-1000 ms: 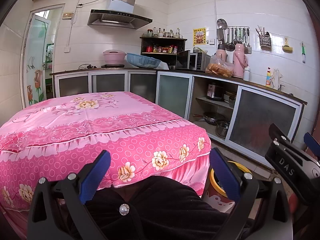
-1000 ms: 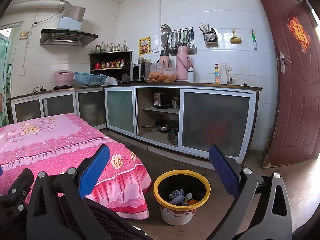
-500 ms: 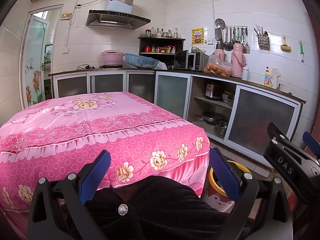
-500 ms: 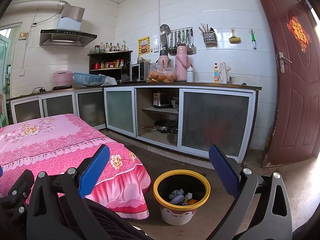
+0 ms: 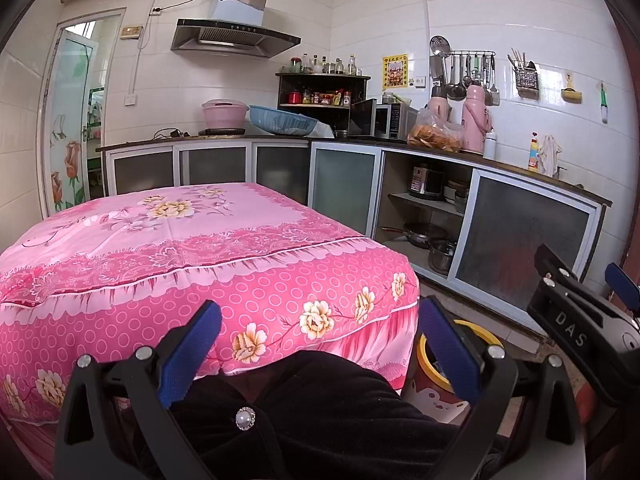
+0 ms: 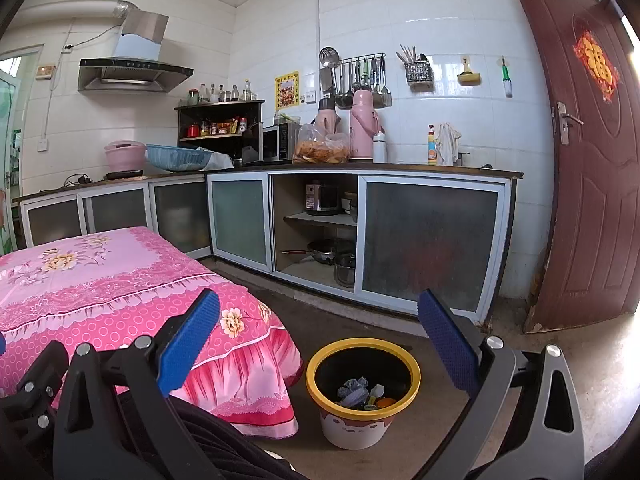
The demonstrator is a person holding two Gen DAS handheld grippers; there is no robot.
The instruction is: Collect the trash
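The left gripper (image 5: 320,354) fills the bottom of the left wrist view. Its two blue-padded fingers (image 5: 190,354) stand wide apart and nothing is between them. Under them, at the bottom centre, lies dark clothing (image 5: 320,420) with a small pearl button (image 5: 245,418).

The right gripper (image 6: 320,344) is at the bottom of the right wrist view. Its fingers are also spread wide and hold nothing. In the left wrist view this same gripper appears at the right edge as a black body with the letters DAS.

The trash bin (image 6: 362,394) stands on the floor (image 6: 540,360), in the lower centre of the right wrist view, between the two right fingers as the camera sees it. It is a round bucket with a yellow rim, a black inside and a white lower wall with a small cartoon face. Inside it lie some pieces of trash (image 6: 362,392): a crumpled blue-grey wrapper, something white and something orange. In the left wrist view only a part of the yellow rim (image 5: 476,326) shows in the lower right, behind the right finger.

Just beside the bin, to its left in the frame, hangs the pink flowered cloth (image 6: 120,280) of the table. Behind, across the middle of the frame, run the kitchen cabinets (image 6: 432,240), and a brown door (image 6: 592,184) is at the right edge.
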